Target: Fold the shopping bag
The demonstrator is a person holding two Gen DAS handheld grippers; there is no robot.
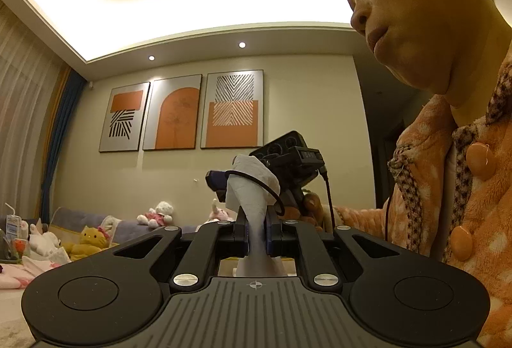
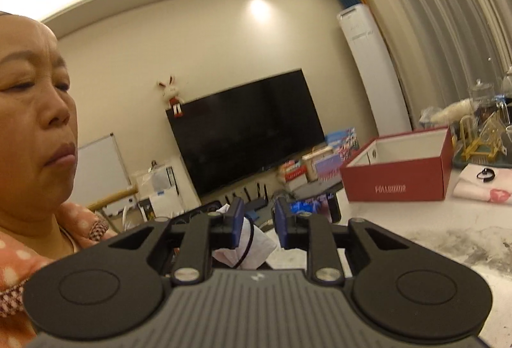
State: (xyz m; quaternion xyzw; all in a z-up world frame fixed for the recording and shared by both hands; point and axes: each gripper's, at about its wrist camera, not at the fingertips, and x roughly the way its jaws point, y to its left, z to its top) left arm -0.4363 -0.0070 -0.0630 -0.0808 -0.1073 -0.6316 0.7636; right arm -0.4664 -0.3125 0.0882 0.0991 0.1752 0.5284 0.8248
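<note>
My left gripper [image 1: 256, 237] is shut on the white shopping bag [image 1: 251, 188], which is bunched into a narrow roll that rises between the jaws and flares above them. A thin black elastic loop [image 1: 272, 191] hangs around the roll. My right gripper [image 2: 256, 225] is open, its blue pads apart; the roll [image 2: 254, 247] and loop show just below and behind its left pad [image 2: 235, 225], outside the gap. In the left wrist view the right gripper's body [image 1: 288, 165] is close behind the roll, held by the person's hand.
A red open box [image 2: 400, 169] stands on the white marbled table [image 2: 448, 239], with a folded white cloth and black band [image 2: 483, 181] to its right and glassware behind. The person's face and orange robe [image 1: 448, 188] are close. A sofa with plush toys [image 1: 92, 236] is far left.
</note>
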